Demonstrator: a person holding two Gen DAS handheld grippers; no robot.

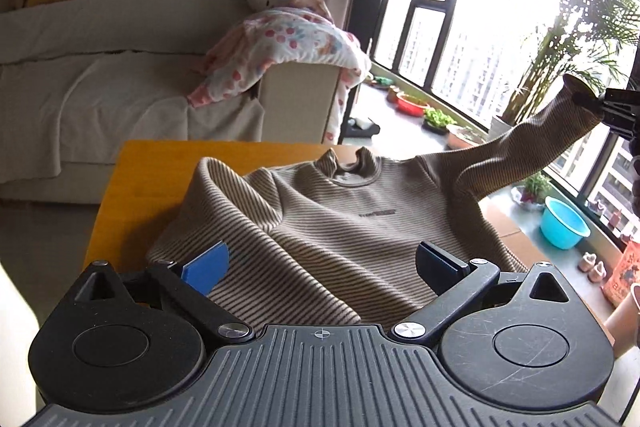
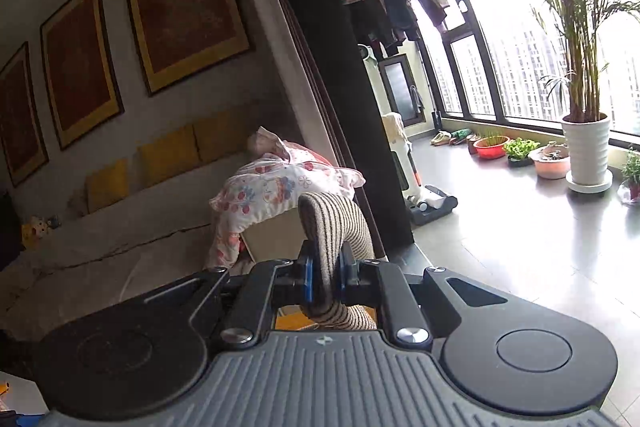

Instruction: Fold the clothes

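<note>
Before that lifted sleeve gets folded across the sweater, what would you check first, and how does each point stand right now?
1. Right gripper shut on the sleeve cuff: ok.
2. Sleeve lifted clear of the table: ok.
3. Left gripper open, holding nothing: ok.
4. Sweater body flat: not ok; the near left side is bunched and folded over.
5. Collar at the far side, front facing up: ok.
6. Other sleeve laid out: cannot tell; it is hidden.

White sofa (image 1: 100, 27), framed pictures (image 2: 184, 3), bright window (image 2: 520, 27), potted palm (image 2: 584, 131)
</note>
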